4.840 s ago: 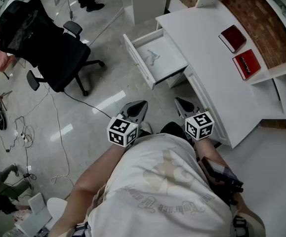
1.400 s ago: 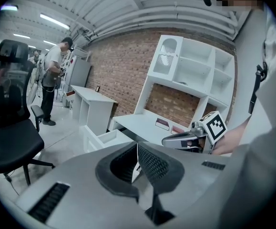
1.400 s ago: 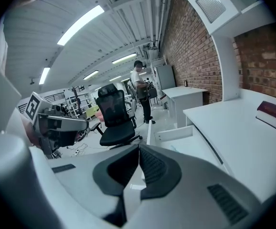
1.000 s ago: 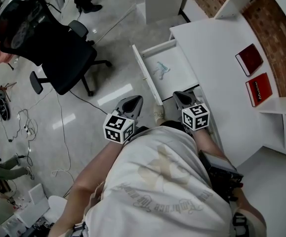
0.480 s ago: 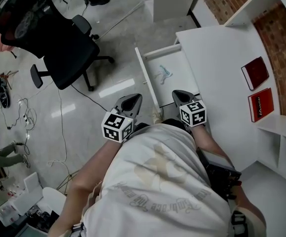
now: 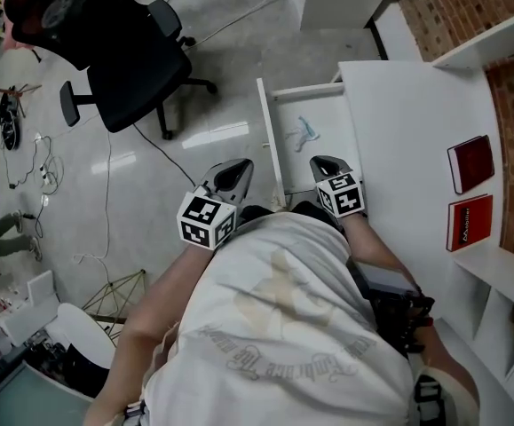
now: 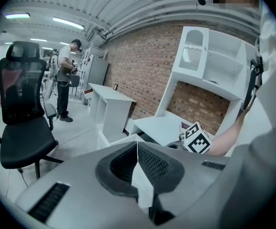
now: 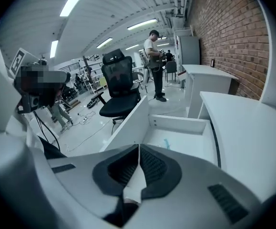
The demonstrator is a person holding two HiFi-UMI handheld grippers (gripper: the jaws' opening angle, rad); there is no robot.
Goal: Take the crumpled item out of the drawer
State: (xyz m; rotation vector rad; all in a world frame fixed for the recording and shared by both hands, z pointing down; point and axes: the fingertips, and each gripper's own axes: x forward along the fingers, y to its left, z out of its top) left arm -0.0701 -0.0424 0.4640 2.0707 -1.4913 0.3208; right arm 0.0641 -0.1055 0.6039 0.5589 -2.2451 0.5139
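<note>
The white drawer [image 6: 274, 149] stands pulled out from the white desk [image 6: 407, 149]. A small pale-blue crumpled item [image 6: 303, 131] lies on its floor, alone. The right gripper view shows the same item [image 8: 167, 143] in the drawer [image 8: 176, 126], just beyond the jaws. My right gripper [image 6: 324, 164] is shut with nothing in it, held over the drawer's near end, short of the item. My left gripper [image 6: 233, 174] hangs above the floor left of the drawer front, also shut and empty. Both pairs of jaws meet at their tips in their own views [image 7: 137, 143] [image 8: 138, 146].
A black office chair [image 6: 123, 51] stands on the floor left of the drawer. Two red books [image 6: 470, 162] [image 6: 467, 222] lie on the desk's right side under white shelves. Cables [image 6: 43, 162] trail over the floor at left. A person [image 8: 153, 63] stands far off.
The view has swung so the drawer now lies straight ahead of the right gripper and closer to it. Both grippers stay shut and side by side.
</note>
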